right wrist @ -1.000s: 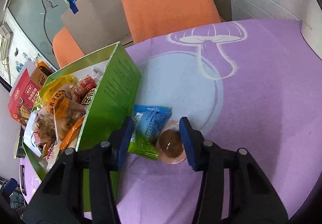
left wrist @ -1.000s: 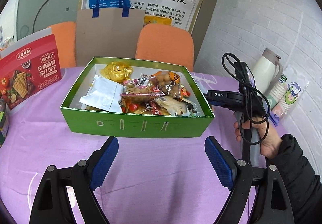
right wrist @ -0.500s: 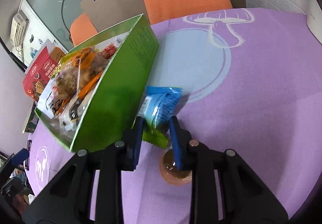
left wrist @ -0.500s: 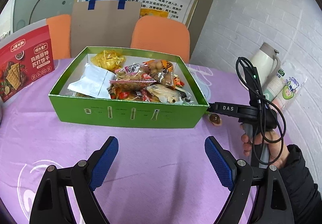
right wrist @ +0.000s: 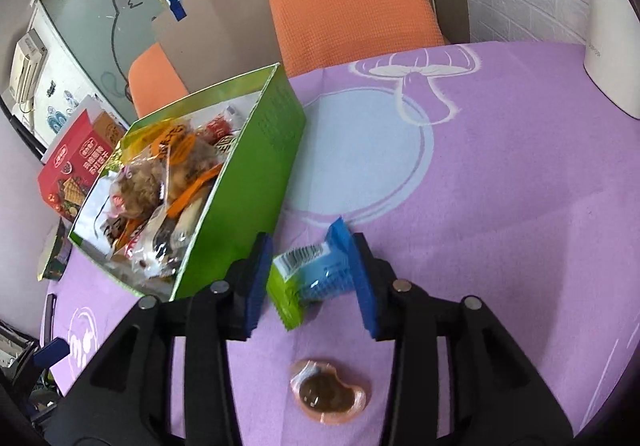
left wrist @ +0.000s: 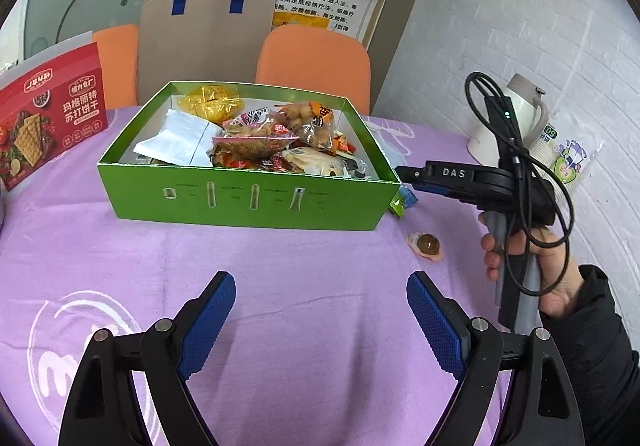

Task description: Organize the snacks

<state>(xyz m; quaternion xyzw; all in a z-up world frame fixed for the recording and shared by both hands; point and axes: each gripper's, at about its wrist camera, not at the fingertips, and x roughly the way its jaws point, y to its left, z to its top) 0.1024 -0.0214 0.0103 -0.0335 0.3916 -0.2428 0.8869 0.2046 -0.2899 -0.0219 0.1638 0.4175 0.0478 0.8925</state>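
Right gripper (right wrist: 311, 277): my jaws are closed on the blue-and-green snack packet (right wrist: 316, 273), pinching it across its width so that it hangs clear of the worktop (right wrist: 500, 205).
Why held so: I judge a side pinch keeps the crinkly wrapper from slipping and leaves the packet free to go over the box wall.
Left gripper (left wrist: 320, 320): my jaws stand wide and hold nothing, hovering over bare purple cloth in front of the box, out of the right one's way.
Green box (left wrist: 248, 197): open-topped, already heaped with wrapped snacks; the held packet is just beside its right end wall, still outside.
Jelly cup (right wrist: 329, 394): lying loose on the worktop below my right jaws, apart from the packet; I take it to be left for a later pick.
Right wrist view only: shows the pads pressing the packet, its barcode end and the gap beneath it.
Left wrist view only: shows the whole box front, the hand (left wrist: 532, 266) on the right handle, and only a corner of the packet past the box's end.
Next, as I judge: lift over the rim and release inside.
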